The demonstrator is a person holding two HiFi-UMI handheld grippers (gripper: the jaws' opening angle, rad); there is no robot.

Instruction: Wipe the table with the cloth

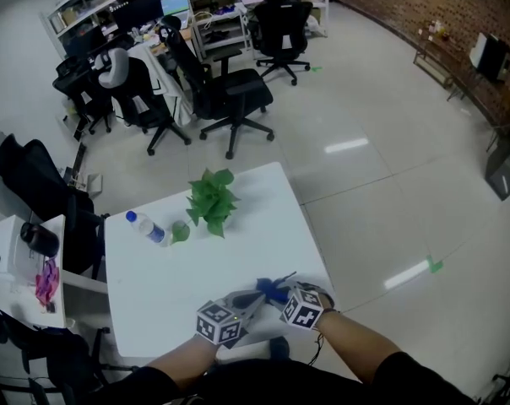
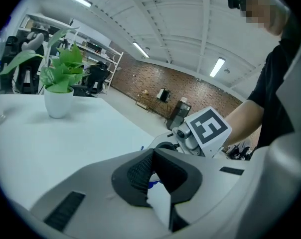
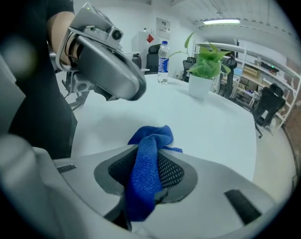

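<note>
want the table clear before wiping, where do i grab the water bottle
Probably grip the water bottle around its straight middle, below its cap, coming in level from the near side. It stands upright and round, so jaws can close across it; the potted plant stands close on its right.

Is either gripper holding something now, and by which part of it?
The right gripper pinches the blue cloth by a bunched fold; the left gripper holds nothing.
</note>
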